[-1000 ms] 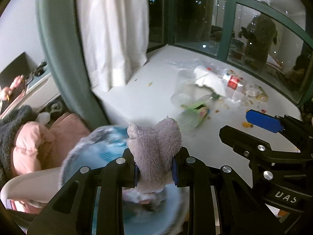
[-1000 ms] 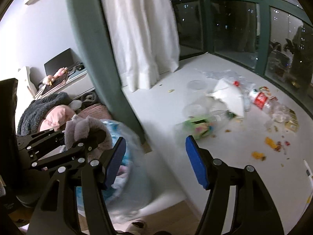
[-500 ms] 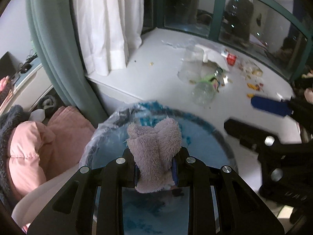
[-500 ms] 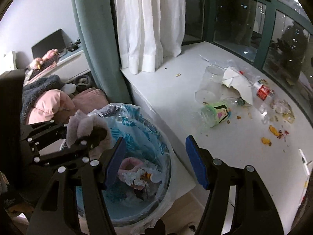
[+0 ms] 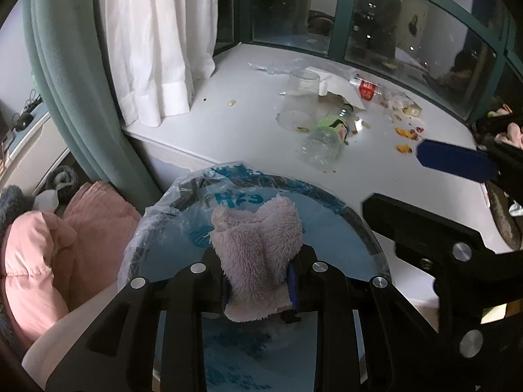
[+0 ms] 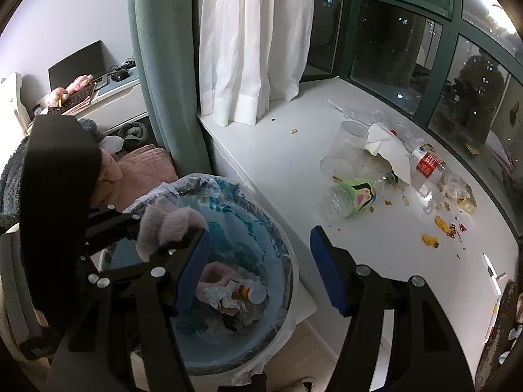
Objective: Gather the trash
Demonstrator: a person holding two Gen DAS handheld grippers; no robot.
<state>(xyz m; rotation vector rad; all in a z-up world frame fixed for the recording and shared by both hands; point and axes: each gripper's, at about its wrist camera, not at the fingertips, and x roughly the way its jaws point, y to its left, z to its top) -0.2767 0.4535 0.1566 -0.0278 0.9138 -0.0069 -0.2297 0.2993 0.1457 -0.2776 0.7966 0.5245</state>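
My left gripper [image 5: 258, 281] is shut on a fluffy pinkish-grey cloth [image 5: 258, 254] and holds it over the open trash bin [image 5: 359, 225]. The bin has a clear blue-printed plastic liner. In the right wrist view the cloth [image 6: 170, 225] hangs over the bin [image 6: 281, 228], which holds crumpled paper and other trash [image 6: 235, 297]. My right gripper [image 6: 261, 271] is open and empty beside the bin, above its right rim. On the white window ledge [image 6: 294, 202] lie a clear bottle with a green label [image 6: 353, 196], a clear cup [image 6: 343, 150], white paper [image 6: 389, 153] and a red-label bottle [image 6: 428, 166].
Orange scraps and crumbs [image 6: 441, 228] are scattered on the ledge's right side. A white curtain [image 6: 251, 42] and a green curtain [image 6: 163, 65] hang at the ledge's left end. Pink cushions [image 5: 39, 261] lie left of the bin. Dark windows bound the ledge behind.
Both grippers have pulled back and risen, so the bin has come fully into view below the held cloth. The left gripper still holds the cloth; the right stays open.
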